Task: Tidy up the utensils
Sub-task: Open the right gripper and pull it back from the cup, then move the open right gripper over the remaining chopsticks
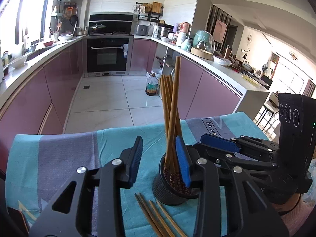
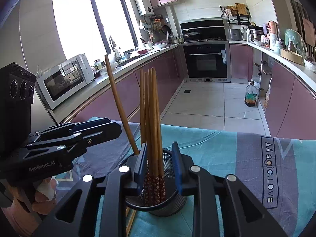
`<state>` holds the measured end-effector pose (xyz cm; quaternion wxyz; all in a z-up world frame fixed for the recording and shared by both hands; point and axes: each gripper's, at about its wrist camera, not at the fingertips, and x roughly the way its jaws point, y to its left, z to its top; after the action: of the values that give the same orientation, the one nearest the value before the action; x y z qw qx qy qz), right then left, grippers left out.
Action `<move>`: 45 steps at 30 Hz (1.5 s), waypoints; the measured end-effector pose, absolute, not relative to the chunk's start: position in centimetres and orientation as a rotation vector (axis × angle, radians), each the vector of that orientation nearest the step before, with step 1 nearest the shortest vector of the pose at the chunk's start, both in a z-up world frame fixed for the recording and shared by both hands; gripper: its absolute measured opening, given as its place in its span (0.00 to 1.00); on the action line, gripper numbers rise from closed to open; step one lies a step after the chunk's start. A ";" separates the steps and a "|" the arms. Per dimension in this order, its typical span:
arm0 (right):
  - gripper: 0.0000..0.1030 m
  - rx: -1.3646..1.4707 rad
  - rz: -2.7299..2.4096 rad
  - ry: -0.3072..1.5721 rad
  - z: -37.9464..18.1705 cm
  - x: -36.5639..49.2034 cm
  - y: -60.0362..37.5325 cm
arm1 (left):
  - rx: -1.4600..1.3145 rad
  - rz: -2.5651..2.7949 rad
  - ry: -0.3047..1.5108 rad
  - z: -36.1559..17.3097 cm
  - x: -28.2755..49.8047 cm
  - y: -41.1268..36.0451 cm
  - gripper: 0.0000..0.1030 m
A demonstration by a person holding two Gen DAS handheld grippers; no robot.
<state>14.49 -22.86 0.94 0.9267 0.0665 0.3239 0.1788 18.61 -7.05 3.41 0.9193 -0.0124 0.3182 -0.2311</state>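
A black mesh holder (image 1: 171, 187) stands on the cloth-covered table, with several wooden chopsticks (image 1: 171, 106) upright in it. Several more chopsticks (image 1: 156, 215) lie flat on the cloth in front of the holder. My left gripper (image 1: 160, 158) is open and empty, its right finger just over the holder's rim. In the right wrist view my right gripper (image 2: 160, 167) is open, its fingers either side of the bundled chopsticks (image 2: 152, 118) above the holder (image 2: 167, 207). One chopstick (image 2: 118, 102) leans left. The left gripper (image 2: 79, 136) shows at left.
The table carries a teal and grey cloth (image 1: 69, 154) printed "Magic.LOVE" (image 2: 269, 169). Beyond the table edge are the tiled kitchen floor, purple cabinets, an oven (image 1: 107, 55) and an oil bottle (image 1: 151, 86). A microwave (image 2: 65, 81) stands on the left counter.
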 end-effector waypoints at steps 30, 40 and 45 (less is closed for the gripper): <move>0.50 0.072 0.440 0.687 -1.9 4.7 -21.6 | 0.076 -0.288 0.629 -1.2 8.3 -5.4 0.69; 0.49 0.068 0.474 0.789 -5.0 3.8 -20.5 | 0.081 -0.281 0.732 -4.9 7.5 -4.4 0.68; 0.49 0.081 0.483 0.813 -5.8 3.8 -20.2 | 0.071 -0.277 0.782 -6.7 7.0 -4.1 0.66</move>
<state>3.77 -20.18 -5.83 0.8895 0.0388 0.3914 0.2325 7.03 -4.11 -6.68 0.9146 0.0343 0.3797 -0.1346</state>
